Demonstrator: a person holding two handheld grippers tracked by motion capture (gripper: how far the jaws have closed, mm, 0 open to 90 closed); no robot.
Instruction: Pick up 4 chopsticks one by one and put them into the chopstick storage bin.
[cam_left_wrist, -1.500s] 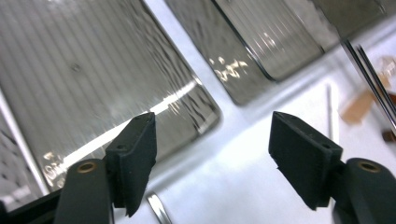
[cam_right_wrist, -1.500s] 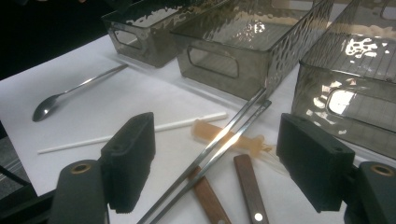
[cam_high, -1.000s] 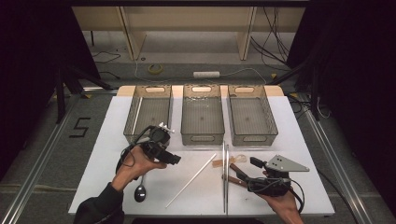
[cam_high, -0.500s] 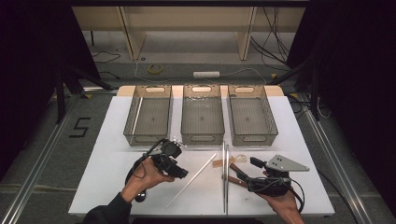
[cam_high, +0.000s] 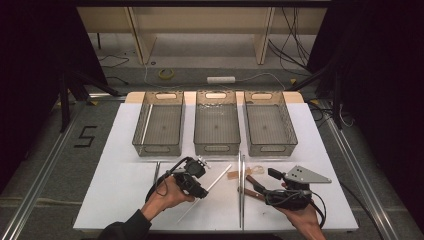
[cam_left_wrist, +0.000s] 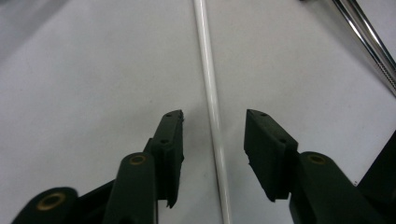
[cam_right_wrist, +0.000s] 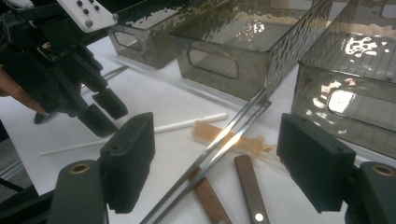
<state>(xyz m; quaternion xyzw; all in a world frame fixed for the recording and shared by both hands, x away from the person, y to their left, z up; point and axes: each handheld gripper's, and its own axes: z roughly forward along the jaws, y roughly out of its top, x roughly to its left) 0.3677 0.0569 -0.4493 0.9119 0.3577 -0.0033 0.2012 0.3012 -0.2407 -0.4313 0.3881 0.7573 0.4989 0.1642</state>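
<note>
A thin white rod (cam_high: 219, 176) lies slantwise on the white table (cam_high: 125, 200), and runs straight up between the jaws in the left gripper view (cam_left_wrist: 208, 70). My left gripper (cam_high: 200, 192) is low over its middle; its jaws (cam_left_wrist: 214, 126) have just been closing, and stand on either side of the rod with a gap on each side. My right gripper (cam_high: 260, 179) rests at the front right with its jaws (cam_right_wrist: 217, 140) wide apart and nothing held. It faces long metal tongs (cam_right_wrist: 233, 135), two wooden handles (cam_right_wrist: 250, 186) and a pale amber piece (cam_right_wrist: 212, 128).
Three smoked clear bins stand in a row at the back: left (cam_high: 159, 150), middle (cam_high: 216, 149), right (cam_high: 272, 149). The left bin holds a white stick (cam_high: 146, 122). The long tongs (cam_high: 241, 190) lie between the hands. A metal utensil (cam_high: 156, 172) lies left of the left hand.
The left gripper has moved right and down onto the white rod, and its jaws have narrowed around it. The right gripper has stayed where it was.
</note>
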